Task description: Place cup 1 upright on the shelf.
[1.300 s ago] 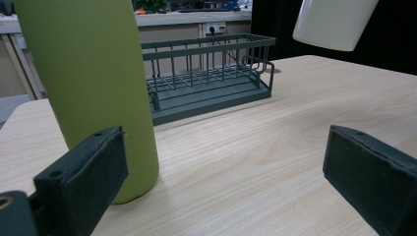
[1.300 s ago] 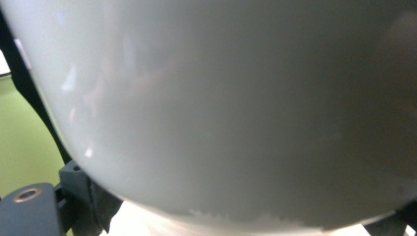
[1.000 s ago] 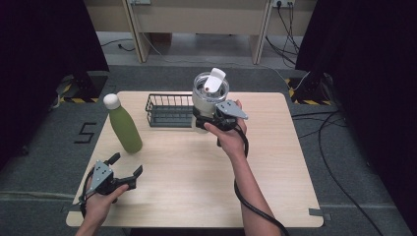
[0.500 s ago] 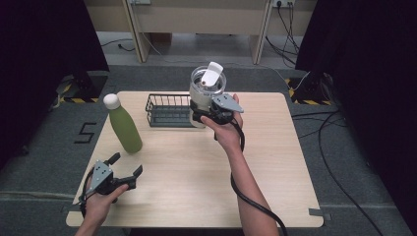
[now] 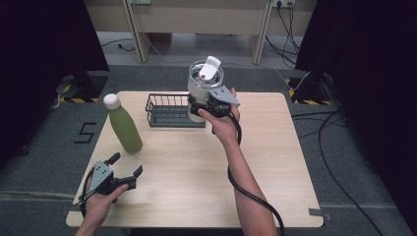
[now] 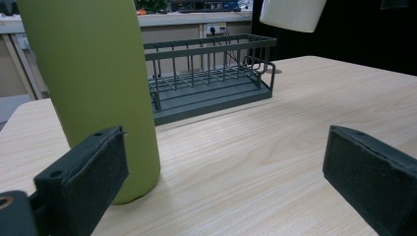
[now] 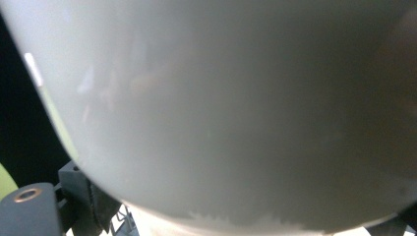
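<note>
White tumbler [image 5: 201,93] with clear flip lid hung above wire basket [image 5: 169,110], clamped at mid-body by right gripper [image 5: 199,105]. Smooth rigid wall judged slippery, top-heavy; low mid-body grip safest. Left gripper [image 5: 123,169] gaped empty near green bottle [image 5: 123,128] on table [image 5: 275,162]

Glossy white tumbler [image 5: 199,91], matt green bottle [image 5: 125,129], dark wire basket [image 5: 167,112], pale wood-grain table [image 5: 275,162]

Tumbler [image 5: 199,93]: white body, clear lid. Bottle [image 5: 124,129]: olive green, white cap. Basket [image 5: 169,112]: dark grey wire. Tabletop [image 5: 275,162]: light woodgrain.
</note>
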Available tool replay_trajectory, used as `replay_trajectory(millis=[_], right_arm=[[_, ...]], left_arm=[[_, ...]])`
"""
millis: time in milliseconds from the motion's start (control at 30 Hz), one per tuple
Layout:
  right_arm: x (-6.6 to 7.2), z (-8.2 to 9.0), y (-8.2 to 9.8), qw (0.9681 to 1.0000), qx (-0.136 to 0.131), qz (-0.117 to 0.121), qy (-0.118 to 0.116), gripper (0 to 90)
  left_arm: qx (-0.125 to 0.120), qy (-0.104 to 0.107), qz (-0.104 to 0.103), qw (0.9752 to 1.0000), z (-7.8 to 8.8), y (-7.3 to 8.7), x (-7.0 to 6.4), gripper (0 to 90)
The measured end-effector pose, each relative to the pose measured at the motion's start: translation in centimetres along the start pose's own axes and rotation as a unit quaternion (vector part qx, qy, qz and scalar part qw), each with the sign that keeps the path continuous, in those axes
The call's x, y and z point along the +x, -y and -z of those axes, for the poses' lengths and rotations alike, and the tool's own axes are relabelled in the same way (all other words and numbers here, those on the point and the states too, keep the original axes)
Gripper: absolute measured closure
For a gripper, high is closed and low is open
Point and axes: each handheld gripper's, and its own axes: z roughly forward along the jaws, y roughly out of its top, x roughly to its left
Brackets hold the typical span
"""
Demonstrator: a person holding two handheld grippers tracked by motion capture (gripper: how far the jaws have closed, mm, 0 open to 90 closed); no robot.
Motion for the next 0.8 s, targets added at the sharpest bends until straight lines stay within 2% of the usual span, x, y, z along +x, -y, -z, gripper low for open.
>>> replay_trajectory(millis=[333, 800], right_arm=[[0.1, -1.4, -0.7, 1.0, 0.001, -0.009, 0.003, 10.4], [-0.3, -3.2, -1.3, 0.9999, 0.002, 0.0, 0.015, 10.3]], left_arm=[[-0.002, -0.001, 0.005, 1.0, 0.0, 0.0, 0.1, 2.7], [-0.001, 0.001, 0.007, 1.0, 0.0, 0.0, 0.1, 2.7]])
